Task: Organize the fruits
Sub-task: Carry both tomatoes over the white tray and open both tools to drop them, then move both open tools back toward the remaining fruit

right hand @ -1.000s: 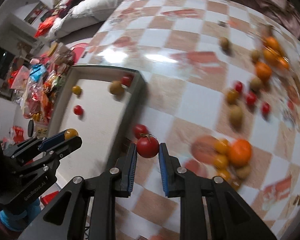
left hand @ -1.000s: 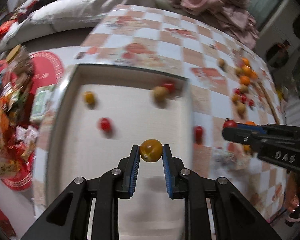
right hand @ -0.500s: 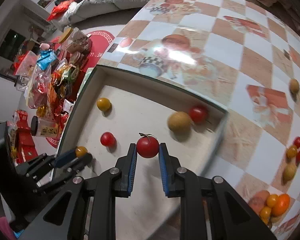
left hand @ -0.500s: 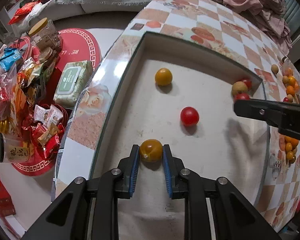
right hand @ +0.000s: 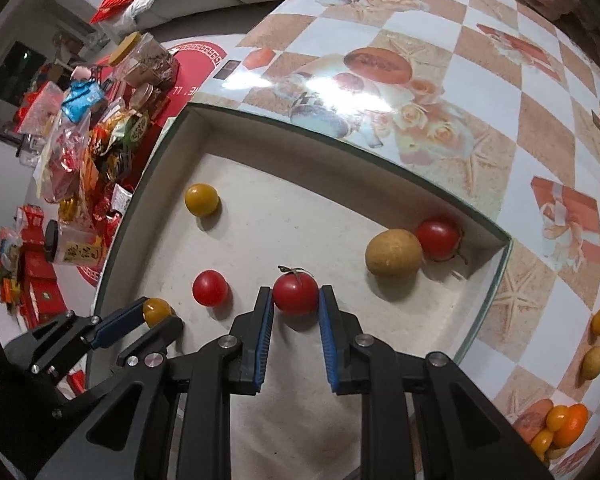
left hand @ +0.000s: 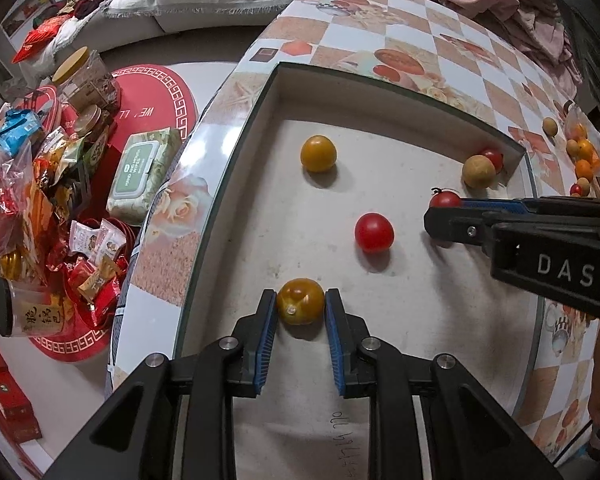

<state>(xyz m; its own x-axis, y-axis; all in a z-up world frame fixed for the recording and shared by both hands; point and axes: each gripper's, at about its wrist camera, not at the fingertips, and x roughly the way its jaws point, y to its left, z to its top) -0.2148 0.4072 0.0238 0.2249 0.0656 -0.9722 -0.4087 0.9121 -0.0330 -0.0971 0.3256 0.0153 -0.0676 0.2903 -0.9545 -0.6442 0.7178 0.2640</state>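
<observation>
Left claw [left hand: 301, 307]: its pads sit on both sides of the yellow tomato [left hand: 300, 301], low over the tray [left hand: 400, 344] floor. The jaws have just been opening a little. I cannot tell if the pads press on it now.
Right claw [right hand: 295, 300]: squeezed on the red tomato [right hand: 295, 293] with the stem, over the tray.
How they handle: I think these tomatoes are light, smooth and soft. Squeeze too hard and the skin may split. They are round, so they may roll once let go. Best hold is across the fat middle.
Left view only: a wipes pack [left hand: 142, 174] on the floor, far left of the claw.
Right view only: loose fruits [right hand: 562, 426] on the counter [right hand: 480, 92], far right of the claw.
</observation>
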